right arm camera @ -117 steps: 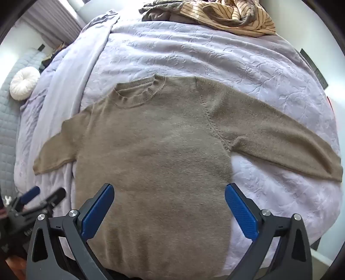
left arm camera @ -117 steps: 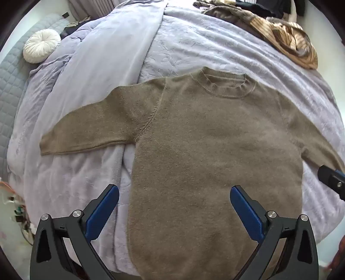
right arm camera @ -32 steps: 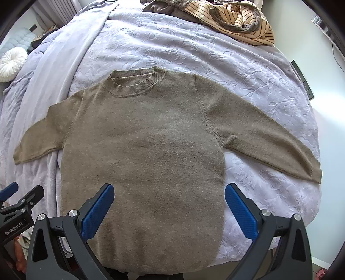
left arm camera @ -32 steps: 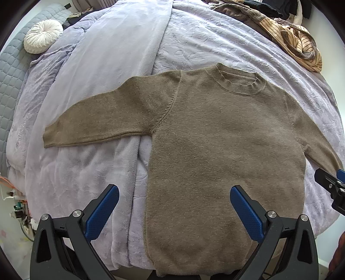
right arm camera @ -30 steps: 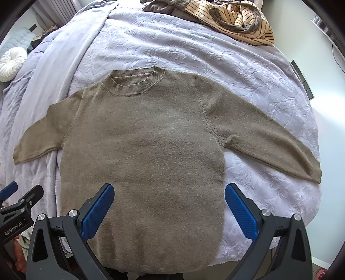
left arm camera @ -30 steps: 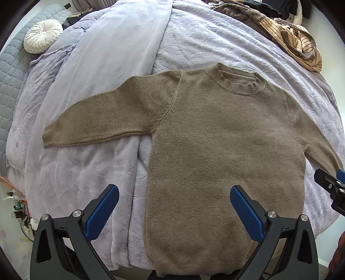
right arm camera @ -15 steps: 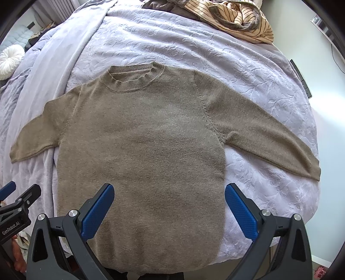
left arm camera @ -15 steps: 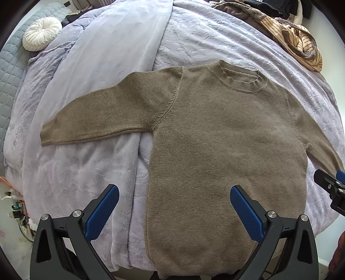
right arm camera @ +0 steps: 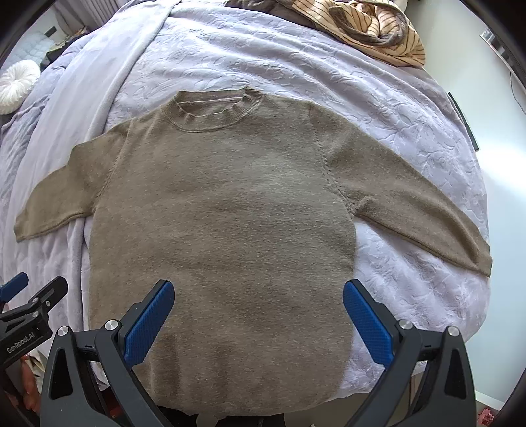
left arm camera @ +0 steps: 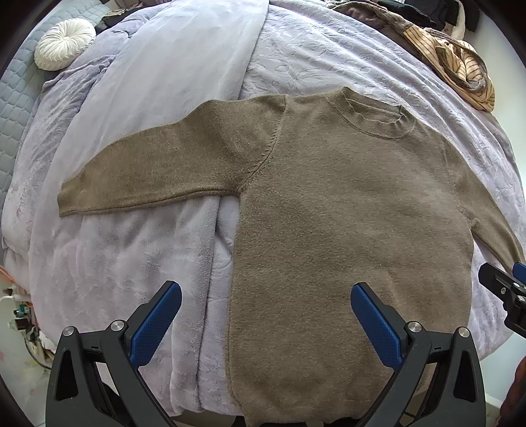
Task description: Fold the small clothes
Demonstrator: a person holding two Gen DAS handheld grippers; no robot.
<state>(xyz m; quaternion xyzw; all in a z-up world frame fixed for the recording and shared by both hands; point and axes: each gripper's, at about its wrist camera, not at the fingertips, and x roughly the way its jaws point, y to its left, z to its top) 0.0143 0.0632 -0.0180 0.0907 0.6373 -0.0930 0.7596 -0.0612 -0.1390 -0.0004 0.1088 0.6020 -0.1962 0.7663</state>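
Observation:
An olive-brown knit sweater lies flat and face up on a lilac bed, both sleeves spread out sideways, collar at the far end; it also shows in the right wrist view. My left gripper is open and empty, hovering above the sweater's lower left side and hem. My right gripper is open and empty above the lower middle of the sweater. The tip of the right gripper shows at the left wrist view's right edge, and the left gripper shows at the right wrist view's left edge.
A lilac plush blanket covers the bed's left part, an embossed lilac bedspread the right. A pile of striped tan clothes lies at the far right. A round white cushion sits far left. The bed's near edge lies below the hem.
Both grippers have moved slightly closer over the sweater, which looks a little larger. The sweater has not moved and both grippers remain open.

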